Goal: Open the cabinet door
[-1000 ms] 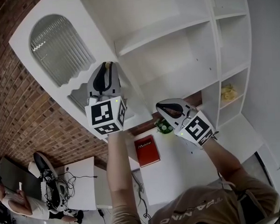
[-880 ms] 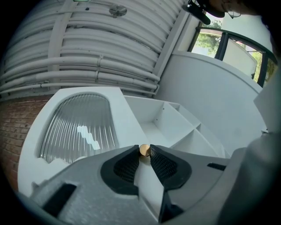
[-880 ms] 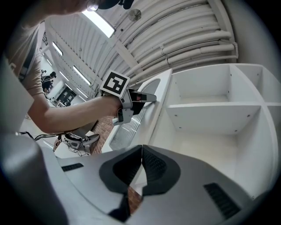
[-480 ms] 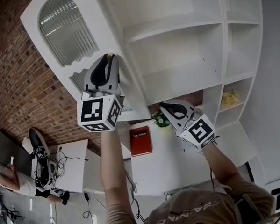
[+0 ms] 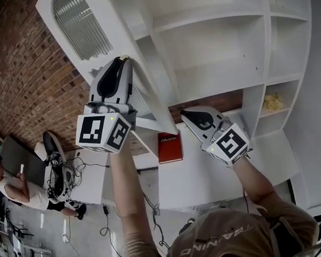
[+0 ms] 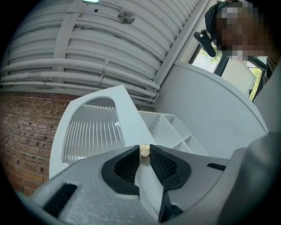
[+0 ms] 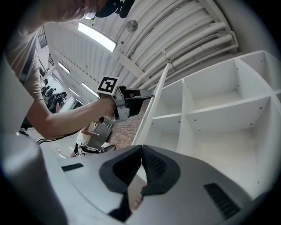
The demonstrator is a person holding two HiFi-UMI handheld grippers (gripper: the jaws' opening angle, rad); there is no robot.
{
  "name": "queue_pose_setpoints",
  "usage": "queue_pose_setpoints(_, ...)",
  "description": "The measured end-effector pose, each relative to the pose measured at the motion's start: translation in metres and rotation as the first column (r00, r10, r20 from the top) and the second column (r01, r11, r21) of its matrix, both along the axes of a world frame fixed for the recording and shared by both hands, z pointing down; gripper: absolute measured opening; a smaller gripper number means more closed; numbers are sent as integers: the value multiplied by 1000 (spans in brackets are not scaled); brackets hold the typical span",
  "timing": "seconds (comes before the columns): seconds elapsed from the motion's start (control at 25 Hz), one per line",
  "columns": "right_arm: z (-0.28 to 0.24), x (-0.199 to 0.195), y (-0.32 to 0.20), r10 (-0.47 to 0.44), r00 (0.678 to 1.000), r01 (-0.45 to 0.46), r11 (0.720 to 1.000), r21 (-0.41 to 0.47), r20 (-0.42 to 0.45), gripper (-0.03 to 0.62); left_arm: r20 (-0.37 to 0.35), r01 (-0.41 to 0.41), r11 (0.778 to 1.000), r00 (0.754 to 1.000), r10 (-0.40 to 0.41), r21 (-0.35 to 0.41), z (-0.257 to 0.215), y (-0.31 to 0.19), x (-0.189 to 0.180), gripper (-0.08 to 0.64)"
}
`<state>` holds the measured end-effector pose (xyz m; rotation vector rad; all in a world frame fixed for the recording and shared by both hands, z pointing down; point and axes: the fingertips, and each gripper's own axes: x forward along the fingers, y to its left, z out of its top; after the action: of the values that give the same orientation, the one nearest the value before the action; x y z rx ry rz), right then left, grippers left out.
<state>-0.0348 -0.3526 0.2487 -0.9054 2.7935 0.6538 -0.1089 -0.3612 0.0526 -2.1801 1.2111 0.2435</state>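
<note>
The white cabinet door [image 5: 118, 33], with its arched ribbed glass pane [image 5: 83, 27], stands swung out from the open white shelves [image 5: 215, 47]. My left gripper [image 5: 125, 61] is shut on the small brass knob [image 6: 144, 150] at the door's edge, one pad on each side of it. The left gripper view shows the left gripper [image 6: 144, 154] and the door face [image 6: 127, 114] beyond it. Below the shelves, over the white table, my right gripper [image 5: 184, 115] is shut with nothing in it. In the right gripper view the right gripper [image 7: 141, 151] faces the door's edge [image 7: 153, 105] and the left gripper [image 7: 131, 99].
A red book [image 5: 169, 147] lies on the white table [image 5: 206, 176]. Something yellow [image 5: 272, 101] sits in a lower right shelf compartment. A brick wall [image 5: 24, 78] runs behind the door. A person [image 5: 13, 184] sits at lower left beside a desk with cables [image 5: 90, 177].
The door has swung further out from the shelves, with my left gripper still on its knob. The right gripper has shifted slightly and the small plant by it is no longer visible.
</note>
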Motion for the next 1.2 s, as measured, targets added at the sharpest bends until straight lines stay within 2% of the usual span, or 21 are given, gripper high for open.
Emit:
queue_pose_setpoints(0.24,-19,-20,20,40,999,-41,999,32,30,12,-29,-126,992,992,126,-4,-2,33,-24,71)
queue_pose_setpoints(0.44,-20,-45,35,76,995,-77,997,15,62,12,-11,-225,974,974,225,-12,-1,63,-51,71)
queue_pose_setpoints(0.64,-13,-76,49,95,993,-95,995,-6,76,12,-35,-317,948,948,317,-14,-1,89,-87,71)
queue_pose_setpoints(0.84,-15,-111,63,106,993,-107,994,0,45,12,-59,-393,919,919,391,-36,-4,105,-120,71)
queue_pose_setpoints(0.92,-12,-123,68,108,993,-108,994,-3,41,12,-77,-414,909,908,411,-35,-3,110,-132,71)
queue_pose_setpoints(1.08,-5,-146,76,107,994,-106,994,-17,37,12,-96,-411,911,909,407,-27,-2,118,-161,71)
queue_pose_setpoints(1.2,1,-157,80,113,993,-111,993,-37,39,12,-118,-427,904,900,420,-33,-2,123,-182,75)
